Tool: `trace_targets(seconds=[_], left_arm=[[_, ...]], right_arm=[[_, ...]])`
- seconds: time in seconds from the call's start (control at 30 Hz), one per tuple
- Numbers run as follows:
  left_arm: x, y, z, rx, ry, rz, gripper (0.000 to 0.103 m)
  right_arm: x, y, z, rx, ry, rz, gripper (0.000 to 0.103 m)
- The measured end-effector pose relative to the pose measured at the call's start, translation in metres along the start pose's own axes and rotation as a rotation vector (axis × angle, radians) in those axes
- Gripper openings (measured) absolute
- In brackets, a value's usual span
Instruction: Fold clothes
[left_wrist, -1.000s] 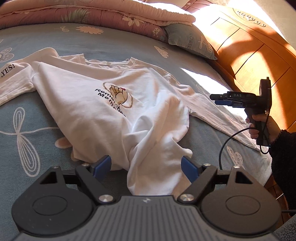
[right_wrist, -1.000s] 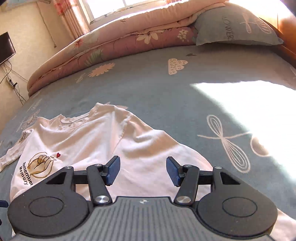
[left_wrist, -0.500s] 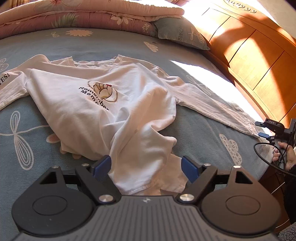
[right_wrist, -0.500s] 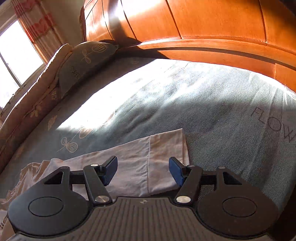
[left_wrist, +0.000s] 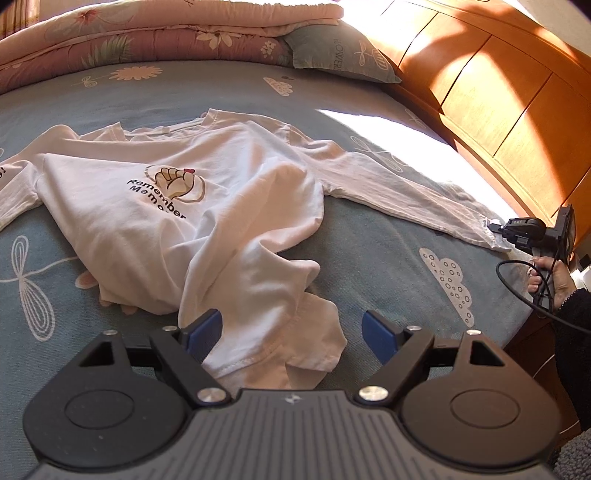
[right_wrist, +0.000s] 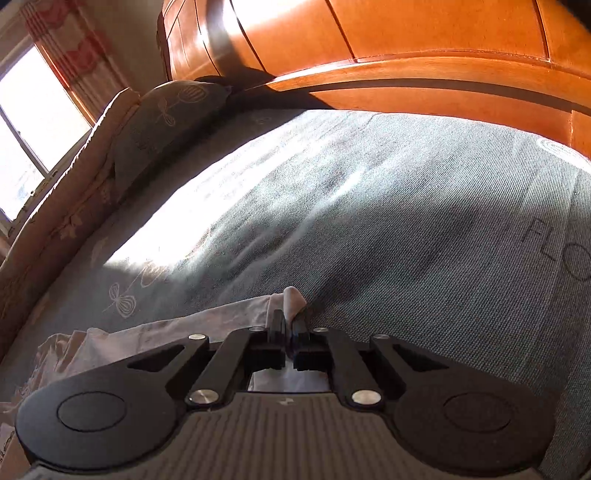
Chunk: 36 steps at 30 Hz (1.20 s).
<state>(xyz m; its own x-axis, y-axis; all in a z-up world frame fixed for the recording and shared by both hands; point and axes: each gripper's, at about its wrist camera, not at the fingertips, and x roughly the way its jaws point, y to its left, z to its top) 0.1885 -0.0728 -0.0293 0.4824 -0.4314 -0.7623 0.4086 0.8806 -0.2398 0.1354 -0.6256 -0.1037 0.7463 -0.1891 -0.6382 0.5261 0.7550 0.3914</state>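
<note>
A white long-sleeved shirt (left_wrist: 192, 221) with a fist print and black lettering lies crumpled on the blue bedspread (left_wrist: 380, 258). Its right sleeve (left_wrist: 406, 195) stretches out toward the bed's right edge. My right gripper (right_wrist: 288, 321) is shut on that sleeve's cuff (right_wrist: 291, 297), which bunches up between the pads; in the left wrist view the right gripper (left_wrist: 495, 226) shows at the cuff's end, held by a hand (left_wrist: 550, 277). My left gripper (left_wrist: 291, 332) stands open just above the shirt's rumpled hem (left_wrist: 273, 347), touching nothing.
A wooden headboard (left_wrist: 498, 99) runs along the right side, close behind the cuff. A grey-green pillow (left_wrist: 340, 51) and a folded pink floral quilt (left_wrist: 147, 40) lie at the far end of the bed. A window with a red curtain (right_wrist: 70, 48) shows far left.
My right gripper swung from over the shirt's body to the sleeve end, dropped onto the cuff and shut on it. The left gripper drifted slightly, staying open over the hem.
</note>
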Motion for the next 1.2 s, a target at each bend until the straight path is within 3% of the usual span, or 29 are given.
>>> trace_targets(seconds=[0.17,0.2,0.27,0.33,0.37,0.47,0.57,0.73,0.9,1.07,1.2], left_arm=[[-0.004,-0.008,0.004,0.023,-0.014,-0.012,0.083],[-0.005,-0.009,0.005,0.024,-0.019,-0.02,0.083],[-0.006,-0.01,0.005,0.029,-0.019,-0.029,0.084],[-0.002,-0.009,0.006,0.036,-0.01,-0.016,0.084],[0.0,-0.008,0.006,0.036,-0.005,-0.007,0.085],[0.001,-0.004,0.009,0.028,-0.004,0.011,0.084],[-0.003,0.002,0.01,0.012,-0.013,0.013,0.085],[-0.007,0.016,0.005,-0.017,-0.004,0.034,0.085],[-0.009,0.037,-0.004,-0.048,0.016,0.068,0.085],[-0.002,0.059,-0.013,-0.075,0.046,0.085,0.085],[-0.003,0.069,-0.019,-0.101,0.05,0.088,0.085]], right_arm=[[-0.006,-0.007,0.011,0.042,-0.053,-0.082,0.009],[-0.006,-0.008,0.014,0.055,-0.058,-0.1,0.015],[-0.01,0.003,0.017,0.037,-0.081,-0.174,0.053],[-0.017,0.021,0.018,-0.001,-0.113,-0.195,0.066],[-0.02,0.036,0.015,-0.038,-0.125,-0.171,0.067],[-0.013,0.082,0.005,-0.136,-0.078,-0.023,0.081],[0.009,0.139,-0.016,-0.26,0.017,0.144,0.087],[0.042,0.195,-0.045,-0.361,0.105,0.254,0.09],[0.039,0.169,-0.046,-0.336,0.119,0.186,0.09],[0.008,0.134,-0.042,-0.304,0.127,0.064,0.094],[-0.026,0.125,-0.059,-0.286,0.134,0.138,0.098]])
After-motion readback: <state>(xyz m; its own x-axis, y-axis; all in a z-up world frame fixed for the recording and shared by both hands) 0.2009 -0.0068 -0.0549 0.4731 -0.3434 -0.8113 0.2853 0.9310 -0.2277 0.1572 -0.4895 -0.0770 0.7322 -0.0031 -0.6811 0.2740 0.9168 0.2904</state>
